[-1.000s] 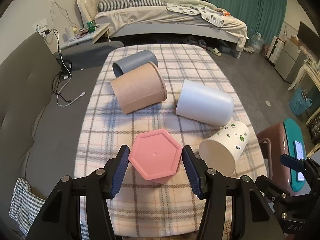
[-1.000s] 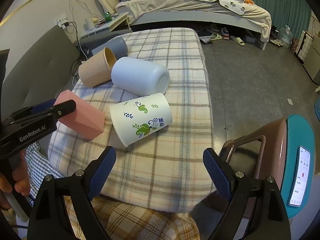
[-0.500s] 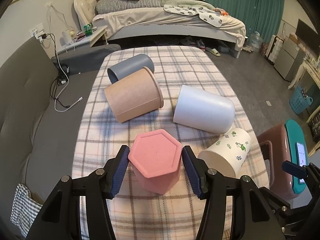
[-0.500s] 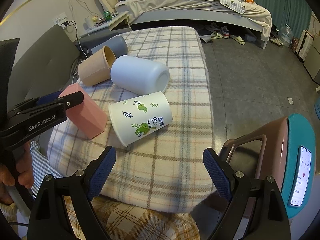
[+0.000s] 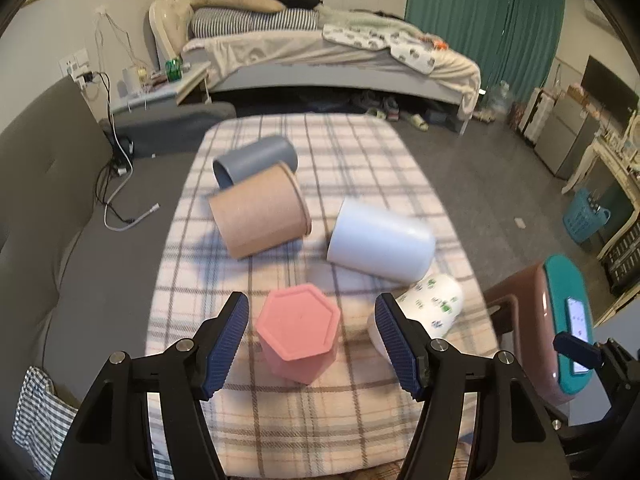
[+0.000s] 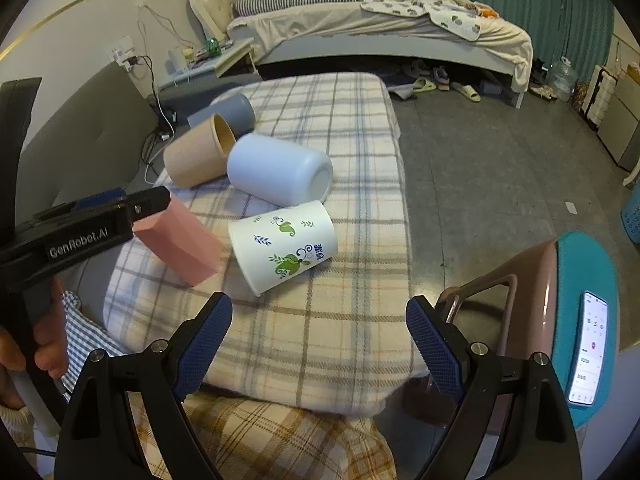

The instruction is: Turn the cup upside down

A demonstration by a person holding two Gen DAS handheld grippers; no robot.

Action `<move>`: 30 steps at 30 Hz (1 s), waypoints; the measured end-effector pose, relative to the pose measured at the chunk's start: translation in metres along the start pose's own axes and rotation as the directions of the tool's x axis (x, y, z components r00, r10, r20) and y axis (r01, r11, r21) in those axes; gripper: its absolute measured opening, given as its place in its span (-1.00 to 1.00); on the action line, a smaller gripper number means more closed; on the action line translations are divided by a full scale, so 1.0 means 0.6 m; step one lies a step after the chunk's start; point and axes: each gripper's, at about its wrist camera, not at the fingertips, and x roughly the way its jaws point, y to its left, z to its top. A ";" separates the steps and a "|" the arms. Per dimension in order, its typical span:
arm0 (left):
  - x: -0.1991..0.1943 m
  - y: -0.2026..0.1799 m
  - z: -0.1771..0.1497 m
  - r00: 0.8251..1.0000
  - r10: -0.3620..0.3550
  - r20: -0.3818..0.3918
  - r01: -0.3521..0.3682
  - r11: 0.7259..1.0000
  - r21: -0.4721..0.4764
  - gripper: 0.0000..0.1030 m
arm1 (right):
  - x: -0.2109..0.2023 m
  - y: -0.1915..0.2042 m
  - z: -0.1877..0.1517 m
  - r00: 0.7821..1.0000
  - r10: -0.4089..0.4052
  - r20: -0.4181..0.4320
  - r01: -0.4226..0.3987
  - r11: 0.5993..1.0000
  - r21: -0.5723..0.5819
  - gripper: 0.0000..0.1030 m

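Pink hexagonal cup (image 5: 298, 330) stands base-up near the plaid blanket's (image 5: 360, 160) front edge, between the spread-wide left gripper (image 5: 312, 340), untouched; right gripper (image 6: 320, 344) gapes over the blanket's near-right corner.

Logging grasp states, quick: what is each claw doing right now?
Left claw: open, straddling the pink hexagonal cup, pads not touching it.
Right claw: open, empty, above the plaid blanket.

Ahead of me an unmade bed (image 5: 320, 56) stands against the pale wall (image 5: 60, 36), teal curtains (image 5: 480, 20) hang right of it, and grey floor (image 6: 500, 168) spreads around.
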 end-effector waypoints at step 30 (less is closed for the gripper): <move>-0.228 0.082 -0.180 0.925 0.080 0.371 -0.044 0.994 -0.104 0.86 | -0.147 0.115 -0.084 0.942 0.012 0.337 0.028 0.993 -0.115 0.85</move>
